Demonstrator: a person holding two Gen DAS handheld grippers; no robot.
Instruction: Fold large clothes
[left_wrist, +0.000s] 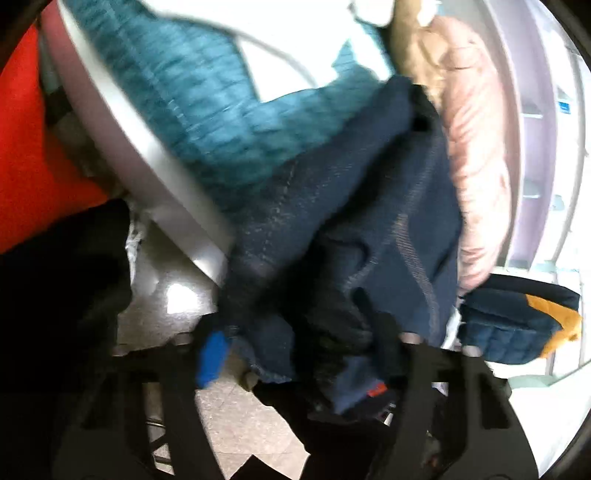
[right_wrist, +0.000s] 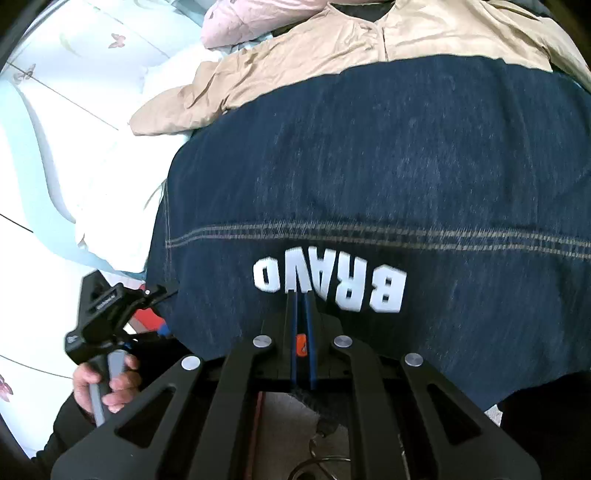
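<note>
A dark navy denim garment (right_wrist: 369, 166) with white "BRAVO" lettering and tan stitching lies spread across the bed in the right wrist view. My right gripper (right_wrist: 301, 295) is shut on its near edge, the blue-edged fingers pressed together. In the left wrist view my left gripper (left_wrist: 295, 354) is shut on a bunched part of the same denim garment (left_wrist: 369, 236), which hangs crumpled between the fingers above the floor. The left gripper (right_wrist: 107, 314) and the hand holding it also show at the lower left of the right wrist view, beside the garment's edge.
A beige jacket (right_wrist: 332, 48) and a pink padded coat (right_wrist: 240, 22) lie beyond the denim. A teal knit piece (left_wrist: 207, 96) lies on the white bed edge (left_wrist: 122, 147). A folded navy and orange item (left_wrist: 517, 321) sits at the right. Tiled floor (left_wrist: 240, 424) lies below.
</note>
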